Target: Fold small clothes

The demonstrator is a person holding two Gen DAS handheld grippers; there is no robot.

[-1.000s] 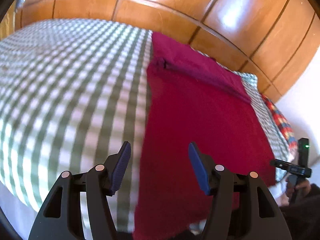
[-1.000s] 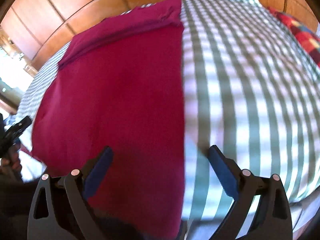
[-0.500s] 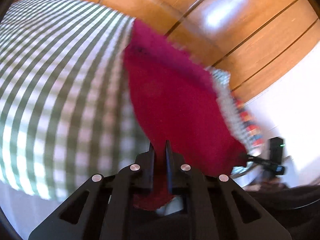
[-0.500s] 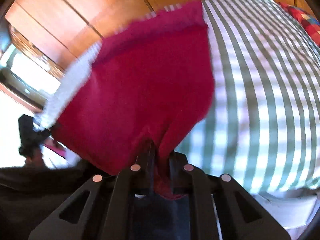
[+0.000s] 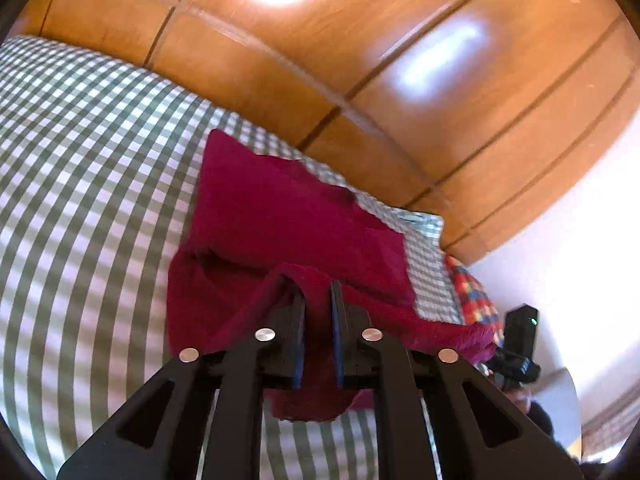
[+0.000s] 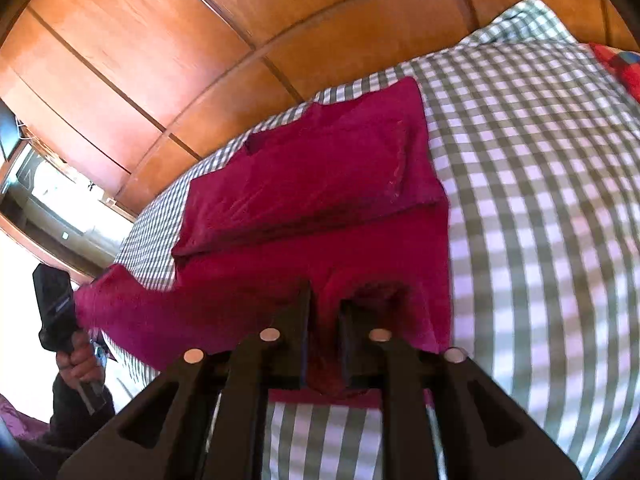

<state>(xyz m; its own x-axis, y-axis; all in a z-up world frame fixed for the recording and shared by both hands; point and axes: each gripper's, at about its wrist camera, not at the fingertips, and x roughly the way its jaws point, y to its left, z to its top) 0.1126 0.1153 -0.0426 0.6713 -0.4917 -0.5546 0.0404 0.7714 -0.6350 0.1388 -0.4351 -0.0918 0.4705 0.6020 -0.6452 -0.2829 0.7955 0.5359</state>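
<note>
Between the fingers of the left gripper (image 5: 318,300) sits a bunched corner of one crimson cloth (image 5: 280,216); the jaws stand narrow and are easing apart, with the fabric between the pads and draped over the tips; the right gripper (image 6: 326,304) shows the same, its jaws narrow and opening with another near corner of that cloth (image 6: 320,184) between them. One cloth, two grippers, one bed; the near edge of the cloth is raised and stretched between the two grippers, so its long axis runs side to side across the bed, while its far part lies flat in a doubled layer, pointing toward the wooden wall. Beneath it spreads one green-and-white checked bedsheet (image 5: 92,184), bare on either side of the cloth; a patch of red, blue and yellow checked fabric (image 5: 474,300) shows at the sheet's edge. Beyond the bed rises the panelled wooden wall (image 5: 360,52), glossy with two bright reflections.
</note>
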